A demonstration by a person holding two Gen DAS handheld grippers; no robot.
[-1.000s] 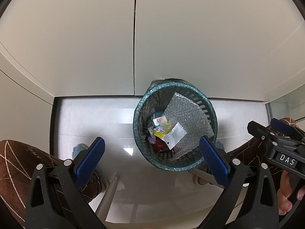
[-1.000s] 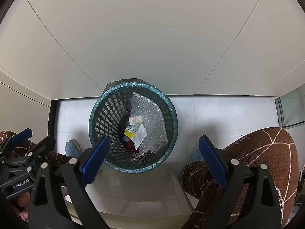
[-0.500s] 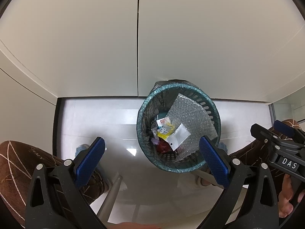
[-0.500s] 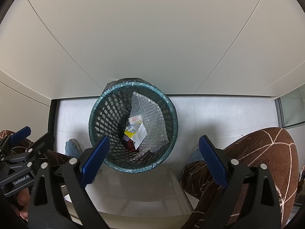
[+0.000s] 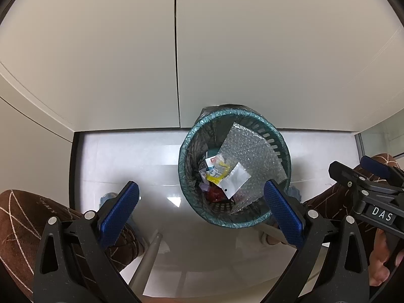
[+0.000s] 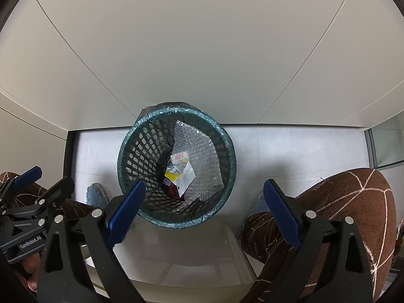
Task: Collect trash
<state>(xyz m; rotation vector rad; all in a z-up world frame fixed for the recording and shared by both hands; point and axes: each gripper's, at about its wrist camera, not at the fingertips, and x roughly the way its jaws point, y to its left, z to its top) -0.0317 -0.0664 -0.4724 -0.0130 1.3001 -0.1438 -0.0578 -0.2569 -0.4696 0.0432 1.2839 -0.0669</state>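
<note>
A teal mesh trash basket (image 5: 276, 141) with a liner stands on the white floor against the wall; it also shows in the right wrist view (image 6: 136, 151). Inside lie a sheet of bubble wrap (image 5: 252, 151), a white pouch (image 5: 234, 179), a yellow wrapper (image 5: 214, 175) and something red (image 5: 214, 194). The same bubble wrap (image 6: 199, 151) shows in the right wrist view. My left gripper (image 5: 202, 214) is open and empty, above and in front of the basket. My right gripper (image 6: 204, 214) is open and empty, above the basket's near rim.
White cabinet doors (image 5: 101, 50) stand behind the basket. The person's legs in brown patterned trousers (image 6: 341, 209) are on both sides, with blue slippers (image 6: 94, 194) on the floor. A grey chair frame (image 6: 234, 247) runs under the grippers.
The left gripper has pulled back and upward, so the basket looks smaller and further right. The right gripper has barely moved. Both stay open.
</note>
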